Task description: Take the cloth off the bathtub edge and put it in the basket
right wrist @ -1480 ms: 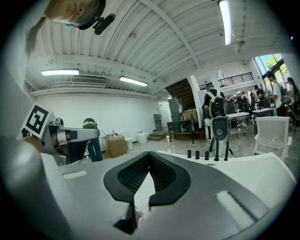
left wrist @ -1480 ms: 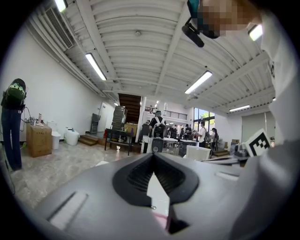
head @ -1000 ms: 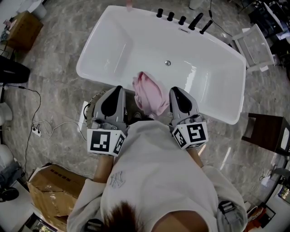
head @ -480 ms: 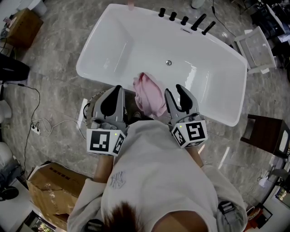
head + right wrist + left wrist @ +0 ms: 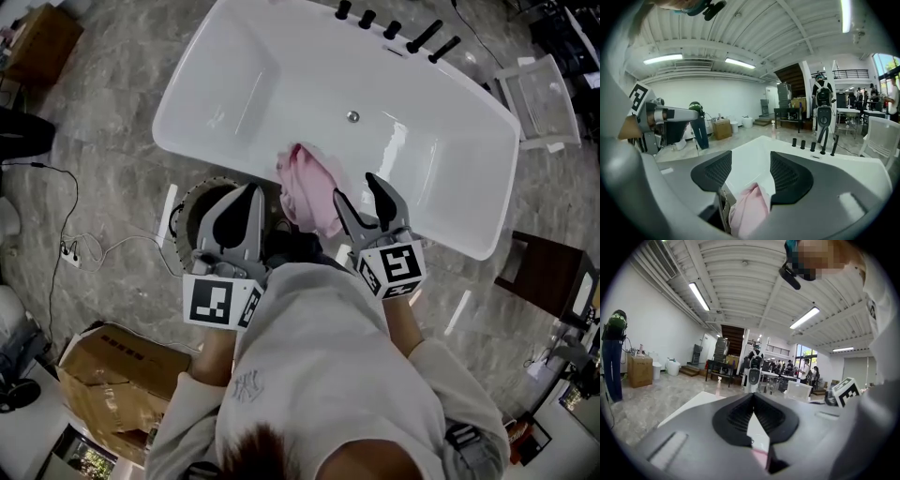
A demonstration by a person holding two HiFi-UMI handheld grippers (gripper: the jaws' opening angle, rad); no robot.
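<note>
Your left gripper (image 5: 249,190), lower centre-left in head view: jaws together, tips meeting. Your right gripper (image 5: 357,188), right of centre: jaws apart, just been opening, nothing pressed between the pads (image 5: 785,176). Both point toward the frame's top. Your left forearm (image 5: 214,354) and right forearm (image 5: 401,317) run down-frame to your torso.

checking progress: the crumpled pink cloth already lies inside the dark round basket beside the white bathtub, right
No. The crumpled pink cloth is draped over the near edge of the white bathtub, not inside the dark round basket beside it. The head view shows this.
</note>
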